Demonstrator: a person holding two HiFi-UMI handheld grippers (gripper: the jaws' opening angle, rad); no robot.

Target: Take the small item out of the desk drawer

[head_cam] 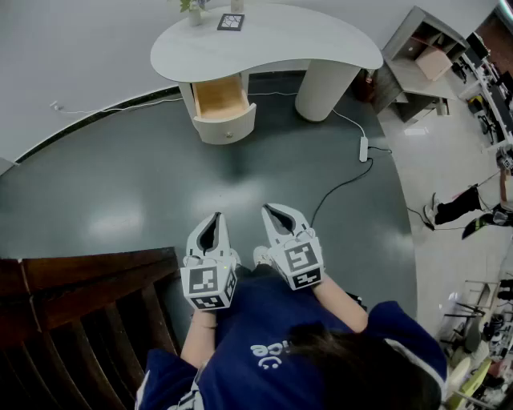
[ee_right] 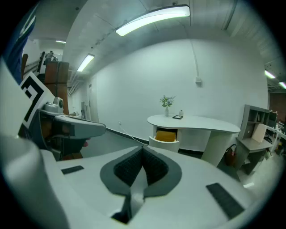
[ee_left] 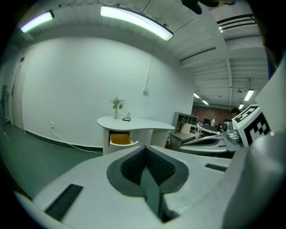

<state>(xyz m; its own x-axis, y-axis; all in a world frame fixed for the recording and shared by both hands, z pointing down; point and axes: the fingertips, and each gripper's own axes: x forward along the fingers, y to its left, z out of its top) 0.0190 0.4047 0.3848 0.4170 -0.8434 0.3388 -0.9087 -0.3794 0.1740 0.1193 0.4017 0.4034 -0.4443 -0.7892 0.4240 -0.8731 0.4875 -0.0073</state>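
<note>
A white curved desk (head_cam: 272,40) stands at the far side of the dark floor. Its drawer (head_cam: 218,98) is pulled out and shows a bare wooden inside; no small item can be made out in it from here. The drawer (ee_left: 119,139) (ee_right: 166,135) also shows far ahead in both gripper views. My left gripper (head_cam: 215,218) (ee_left: 145,151) and right gripper (head_cam: 269,211) (ee_right: 143,150) are held side by side close to my body, well short of the desk. Both are shut with nothing between the pads.
A small plant (head_cam: 195,8) and a square marker card (head_cam: 231,22) sit on the desk top. A power strip (head_cam: 363,148) with cables lies on the floor right of the desk. Dark wooden railing (head_cam: 80,304) is at my lower left. Shelving (head_cam: 425,56) and a person's legs (head_cam: 469,210) are at right.
</note>
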